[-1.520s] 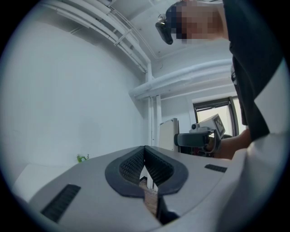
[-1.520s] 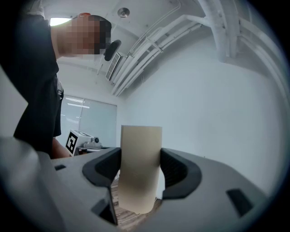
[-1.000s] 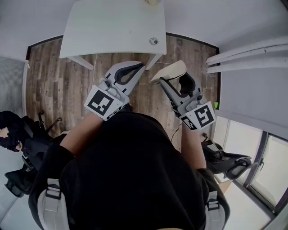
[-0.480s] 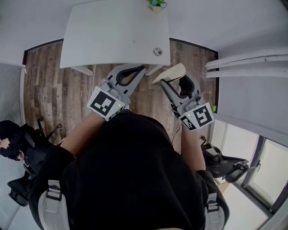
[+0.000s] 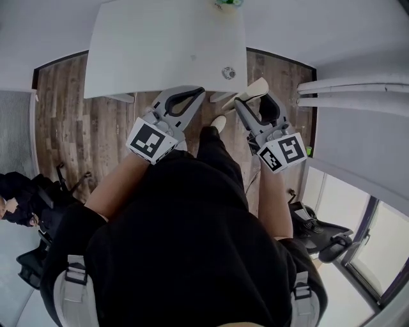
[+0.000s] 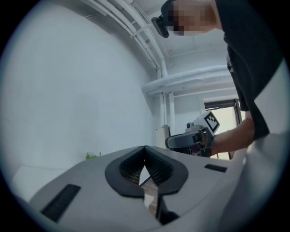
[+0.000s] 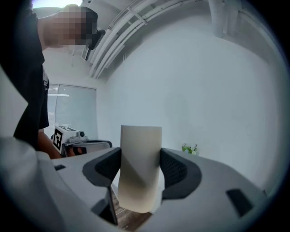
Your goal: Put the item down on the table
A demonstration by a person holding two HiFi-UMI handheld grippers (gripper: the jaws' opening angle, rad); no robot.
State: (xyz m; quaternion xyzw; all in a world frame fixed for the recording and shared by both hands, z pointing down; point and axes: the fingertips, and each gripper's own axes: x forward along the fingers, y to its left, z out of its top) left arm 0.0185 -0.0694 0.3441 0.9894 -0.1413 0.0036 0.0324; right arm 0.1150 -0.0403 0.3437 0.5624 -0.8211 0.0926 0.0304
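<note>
Cream-coloured item (image 7: pixel 138 167), a smooth tube-like body with a slight taper, sits lengthwise between the jaws of the right gripper (image 7: pixel 140 154) and projects past their tips. Both black ribbed pads (image 7: pixel 174 170) bear against its sides, so this gripper is clamped on the item. In the head view the item points toward the white worktop (image 5: pixel 160 51). It lies just off the near right corner, over the wooden floor (image 5: pixel 77 115), and is not set down on the worktop surface. Left gripper (image 5: pixel 199 92) is held beside the right one, near the front edge of the worktop. The left gripper view shows its jaw tips meeting with nothing between them; only a narrow sliver of floor is visible through the gap behind the tips. Each gripper carries a marker cube (image 5: pixel 148 142) at its rear. On the worktop, a small round object (image 5: pixel 228 72) sits near the right front corner, and a small green plant (image 5: pixel 229 2) stands at the far edge. Between the two grippers, a black-trousered leg (image 5: pixel 214 147) ends in a light shoe (image 5: pixel 218 122) on the floor.
</note>
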